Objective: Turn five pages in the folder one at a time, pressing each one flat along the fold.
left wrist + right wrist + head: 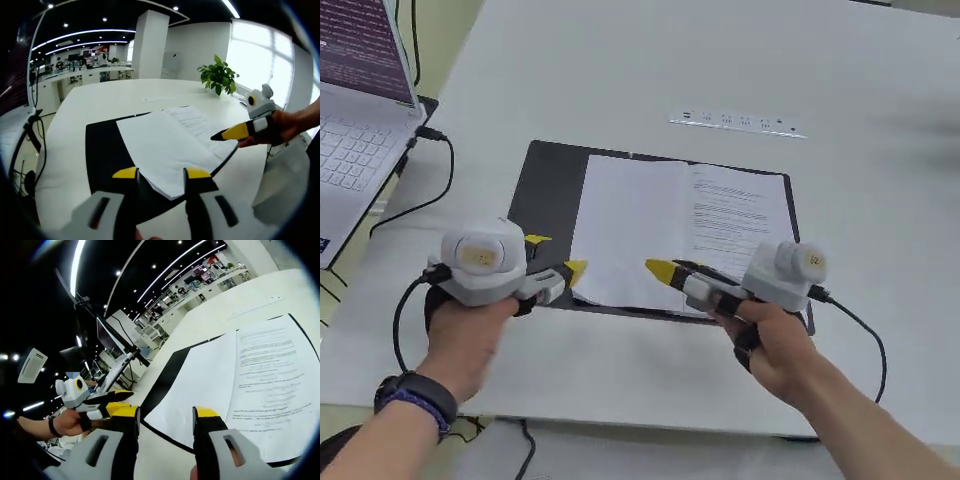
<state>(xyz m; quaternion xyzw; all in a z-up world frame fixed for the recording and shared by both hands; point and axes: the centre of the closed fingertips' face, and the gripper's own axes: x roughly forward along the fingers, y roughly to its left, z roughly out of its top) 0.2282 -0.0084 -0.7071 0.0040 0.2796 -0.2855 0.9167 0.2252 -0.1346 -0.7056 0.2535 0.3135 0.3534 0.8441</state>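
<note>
we hold both tools low at the near edge of the folder (545,190), which lies open in the centre of the head view on the white surface (620,70). we judge this keeps either tool within reach of a page. the left tool (557,255) sits at lower left, jaws spread and empty, its tips just beside the bottom left corner of the blank page (630,230). the right tool (665,270), also spread and gripping nothing, points in from lower right over the bottom edge, near the fold and the printed page (735,215).
</note>
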